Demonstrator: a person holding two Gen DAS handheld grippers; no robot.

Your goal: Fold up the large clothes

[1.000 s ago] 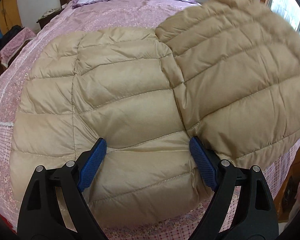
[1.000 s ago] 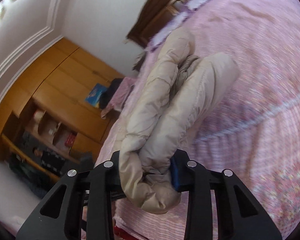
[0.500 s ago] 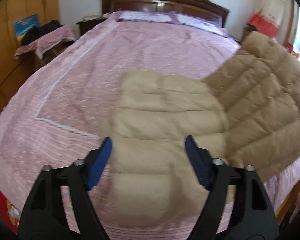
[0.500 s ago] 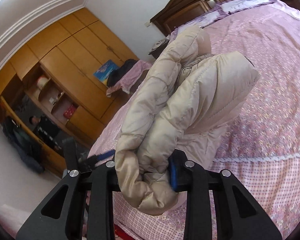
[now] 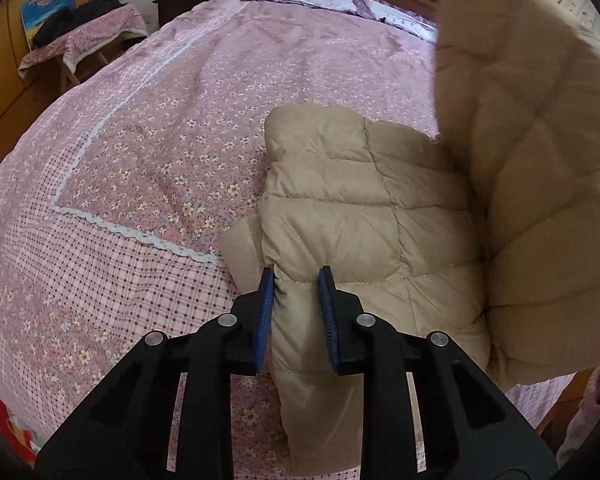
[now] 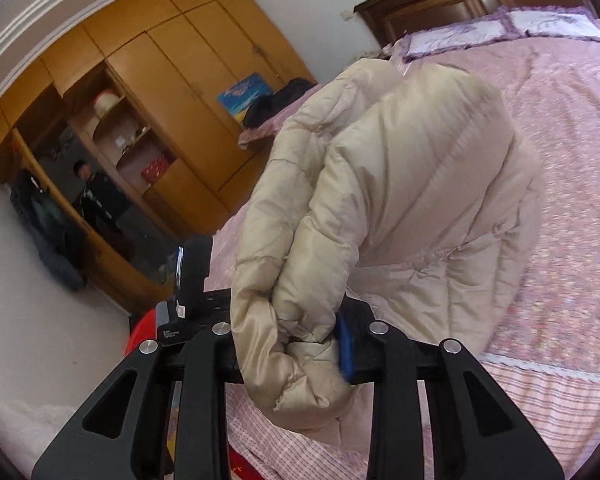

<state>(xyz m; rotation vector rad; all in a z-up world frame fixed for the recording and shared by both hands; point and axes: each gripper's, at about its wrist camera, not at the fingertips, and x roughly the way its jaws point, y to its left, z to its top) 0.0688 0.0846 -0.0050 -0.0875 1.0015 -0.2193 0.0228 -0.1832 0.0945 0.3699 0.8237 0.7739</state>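
The bed (image 5: 148,168), covered in a pink floral spread, carries the beige quilted jacket (image 5: 364,208) at its near edge, one part raised and blurred at the right. The left gripper (image 5: 296,284) is closing, its blue pads apparently pressing a jacket fold. The right gripper (image 6: 300,332) clamps a bunched jacket portion, lifted above the bed.

Home bedroom: bed (image 5: 172,128), wardrobe (image 6: 172,80).
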